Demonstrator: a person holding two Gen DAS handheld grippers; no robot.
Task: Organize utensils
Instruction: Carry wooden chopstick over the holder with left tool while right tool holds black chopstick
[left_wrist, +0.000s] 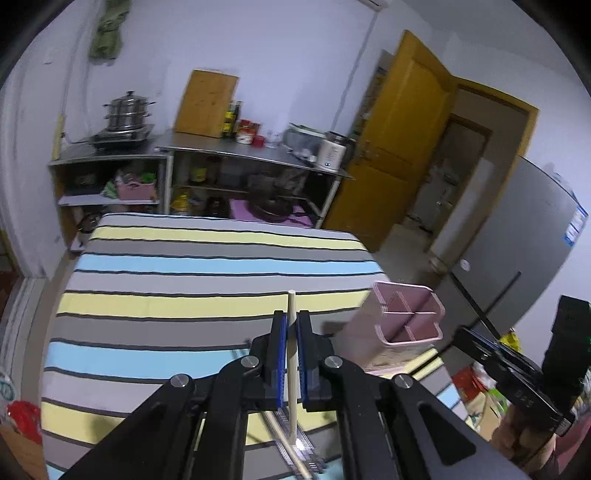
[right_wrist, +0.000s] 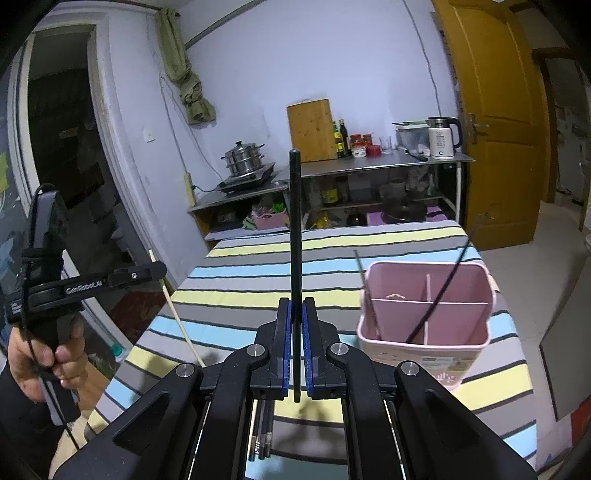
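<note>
A kitchen corner with steel shelving lay beyond the striped cloth-covered bench (right_wrist: 406, 236). On its right side stood the pink plastic four-compartment utensil holder (right_wrist: 424, 306), already holding two thin dark utensils. The step in hand seemed to be carrying. The right gripper (right_wrist: 295, 314), level and pointing far, pinched a black chopstick (right_wrist: 294, 229) upright; the left gripper (left_wrist: 291, 325), left of the holder, clamped a pale wooden chopstick (left_wrist: 291, 354). Next, each probably needed lowering into a compartment.
</note>
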